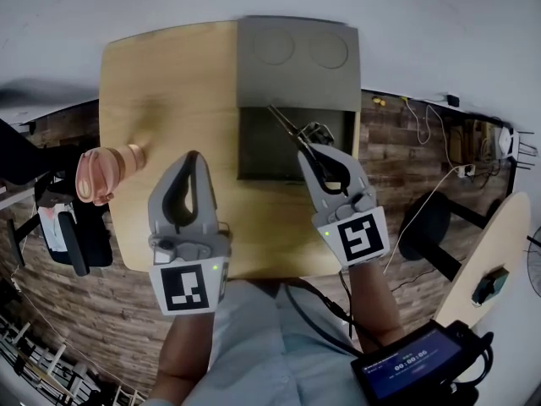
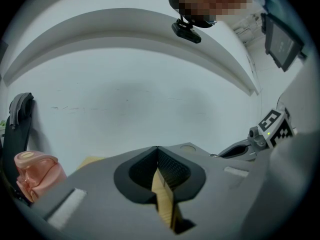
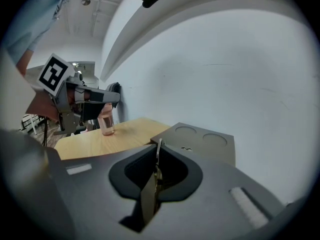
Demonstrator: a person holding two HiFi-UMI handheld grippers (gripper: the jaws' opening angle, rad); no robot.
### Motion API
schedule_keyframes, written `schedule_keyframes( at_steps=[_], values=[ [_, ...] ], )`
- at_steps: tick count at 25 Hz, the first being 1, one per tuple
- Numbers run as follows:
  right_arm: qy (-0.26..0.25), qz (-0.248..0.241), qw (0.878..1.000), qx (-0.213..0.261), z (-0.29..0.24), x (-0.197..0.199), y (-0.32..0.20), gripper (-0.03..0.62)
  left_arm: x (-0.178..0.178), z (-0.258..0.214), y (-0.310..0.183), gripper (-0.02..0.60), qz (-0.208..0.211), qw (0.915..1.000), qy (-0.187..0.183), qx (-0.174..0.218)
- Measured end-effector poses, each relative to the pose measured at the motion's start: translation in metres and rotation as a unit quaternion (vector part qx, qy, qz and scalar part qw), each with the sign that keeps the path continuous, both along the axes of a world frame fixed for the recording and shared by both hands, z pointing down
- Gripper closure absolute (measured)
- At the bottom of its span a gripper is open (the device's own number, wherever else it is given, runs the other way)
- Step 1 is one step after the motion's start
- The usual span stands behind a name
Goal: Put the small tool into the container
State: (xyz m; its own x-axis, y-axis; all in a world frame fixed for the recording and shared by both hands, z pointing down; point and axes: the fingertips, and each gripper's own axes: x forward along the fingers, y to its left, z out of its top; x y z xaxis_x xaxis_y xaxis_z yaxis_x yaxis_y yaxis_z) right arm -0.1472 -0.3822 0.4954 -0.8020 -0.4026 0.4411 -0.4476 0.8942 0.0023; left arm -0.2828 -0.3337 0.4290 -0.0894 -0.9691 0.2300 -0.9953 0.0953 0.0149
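Small tool (image 1: 287, 125) pinched in the right gripper (image 1: 311, 152), jaws nearly together on its thin metal, long tip sticking out ahead. Positioned over the open dark recess of the grey container (image 1: 296, 57), at the far side of the table (image 1: 161, 83). Not yet inside, judging from the head view; height above the recess floor hard to tell. Left gripper (image 1: 193, 159) closed on nothing, over bare table, near the pink bottle (image 1: 101, 174). For the step in hand: lower straight into the recess, watch the long tip against the recess walls, tilt until the tool lies flat, open only once it rests on the floor. Likely to bounce or skid if dropped from height. Leave left gripper clear of the container.
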Motion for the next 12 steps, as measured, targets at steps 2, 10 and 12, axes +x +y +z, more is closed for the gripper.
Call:
schedule_keyframes(
  at_steps=[2,10,12],
  values=[
    [0.004,-0.013,1.0,0.001,0.003,-0.001,0.004,0.58,0.001,0.003,-0.002,0.572,0.001,1.0,0.002,-0.002],
    [0.029,-0.063,0.997,0.012,0.013,-0.008,0.012,0.58,0.005,0.008,-0.003,0.572,-0.002,0.9999,0.006,-0.009],
    [0.035,-0.072,0.997,0.012,0.016,-0.006,0.011,0.58,0.007,0.007,-0.004,0.572,-0.005,0.9999,0.005,-0.01]
  ],
)
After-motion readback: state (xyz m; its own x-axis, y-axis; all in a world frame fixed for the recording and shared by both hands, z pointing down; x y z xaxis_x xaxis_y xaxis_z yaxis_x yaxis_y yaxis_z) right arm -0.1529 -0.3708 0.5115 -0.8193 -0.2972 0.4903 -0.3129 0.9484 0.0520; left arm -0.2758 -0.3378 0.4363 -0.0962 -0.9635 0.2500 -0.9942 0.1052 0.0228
